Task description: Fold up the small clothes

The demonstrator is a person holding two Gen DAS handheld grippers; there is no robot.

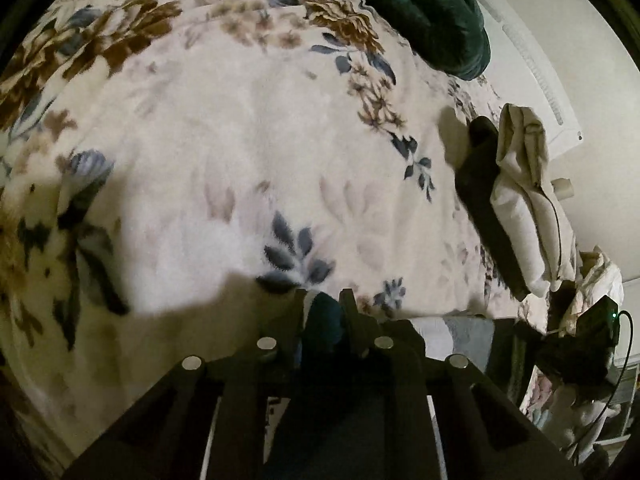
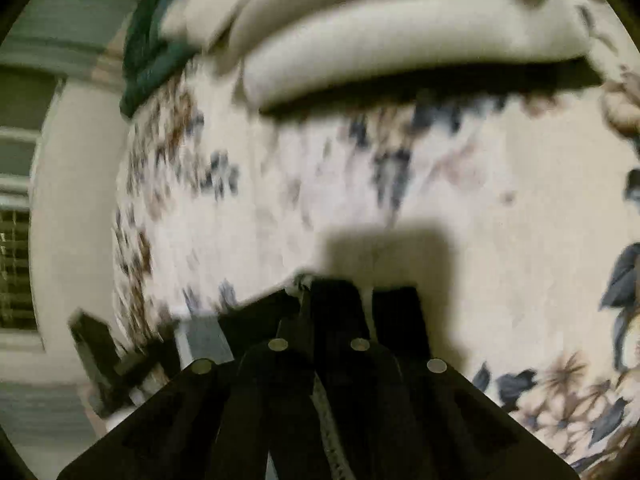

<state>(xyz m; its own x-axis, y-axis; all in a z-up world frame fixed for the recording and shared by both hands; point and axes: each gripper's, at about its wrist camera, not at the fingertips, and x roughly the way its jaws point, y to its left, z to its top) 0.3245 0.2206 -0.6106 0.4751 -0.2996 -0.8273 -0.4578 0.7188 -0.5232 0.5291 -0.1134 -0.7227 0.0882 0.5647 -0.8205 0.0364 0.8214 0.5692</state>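
My left gripper (image 1: 325,300) is shut on a dark teal garment (image 1: 324,326) that bunches between its fingers and hangs below, over the floral blanket (image 1: 240,140). In the left wrist view my right gripper (image 1: 484,136) shows at the right, a cream garment (image 1: 520,184) draped from it. In the blurred right wrist view my right gripper (image 2: 360,292) is shut on a thin pale fabric edge (image 2: 370,300), with a ribbed pale strip (image 2: 328,420) running down between the fingers.
A dark green cloth (image 1: 420,8) lies at the blanket's far edge. Stacked cream folded fabric (image 2: 400,32) and green cloth (image 2: 140,72) lie ahead of the right gripper. A wall unit (image 1: 540,92) and cluttered shelves (image 1: 580,360) stand at the right.
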